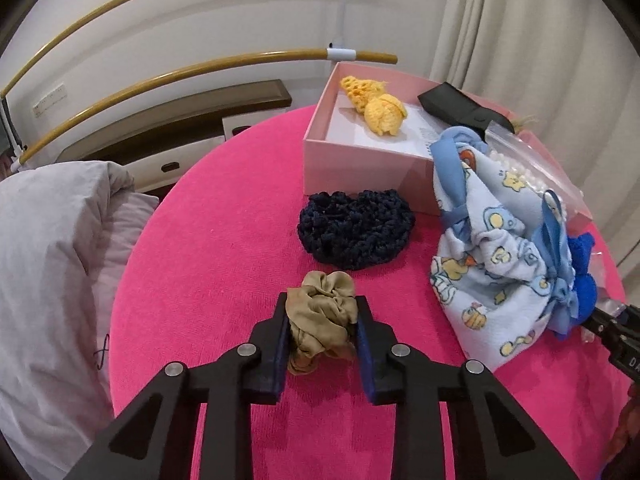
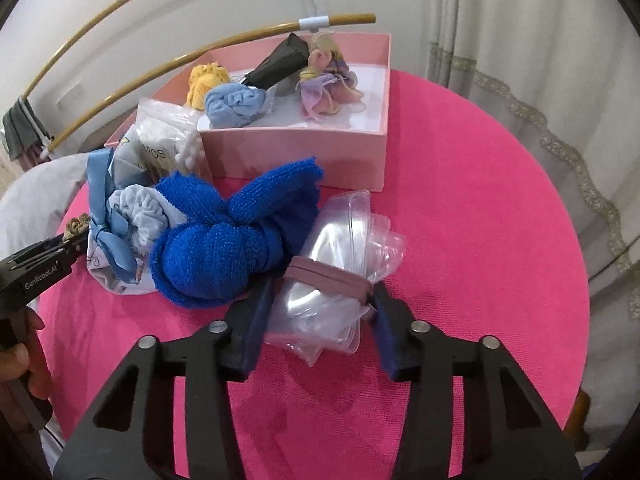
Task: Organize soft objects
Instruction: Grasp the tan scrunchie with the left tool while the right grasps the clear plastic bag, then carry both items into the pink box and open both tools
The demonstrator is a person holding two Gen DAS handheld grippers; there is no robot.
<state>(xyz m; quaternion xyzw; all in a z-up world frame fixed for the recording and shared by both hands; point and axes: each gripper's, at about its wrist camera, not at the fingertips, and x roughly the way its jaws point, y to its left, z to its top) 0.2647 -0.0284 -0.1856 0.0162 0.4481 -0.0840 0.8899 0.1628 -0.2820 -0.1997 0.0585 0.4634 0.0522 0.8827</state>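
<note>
Two grippers: both are at work on the pink table (image 2: 460, 160), each one pinching its own item.
Landmark: pink box (image 1: 360, 168), open-topped, standing on the far part of the table.
Left gripper (image 1: 322, 336): jaws pressed onto a tan satin scrunchie (image 1: 324, 320), gripped across its bunched middle, probably so the slippery fabric does not slide out.
Scrunchie position: well short of the pink box, with a dark navy crocheted piece (image 1: 356, 228) lying between the two.
Right gripper (image 2: 320, 308): jaws pinching a clear plastic bag (image 2: 344, 272) just behind its mauve zip band (image 2: 328, 280), the stiffest part of the bag.
Bag position: in front of the pink box, touching a royal-blue knotted towel (image 2: 236, 236).
Box contents: yellow crochet piece (image 1: 380, 112), light-blue rolled cloth (image 2: 236, 108), pastel fabric flower (image 2: 328, 88) and a black pouch (image 2: 280, 64), likely already sorted.
Still outside: a printed baby cloth with blue ribbon (image 1: 488, 248), leaning against the box's near corner, plus a second bag with white beads (image 1: 524, 172).
Hidden: bag contents cannot be made out through the crumpled plastic; the baby cloth covers the box's right corner in the left wrist view.
Cut off: the right gripper shows only as a black tip at the edge of the left wrist view.
Judgement: both held items appear bound for the box.
</note>
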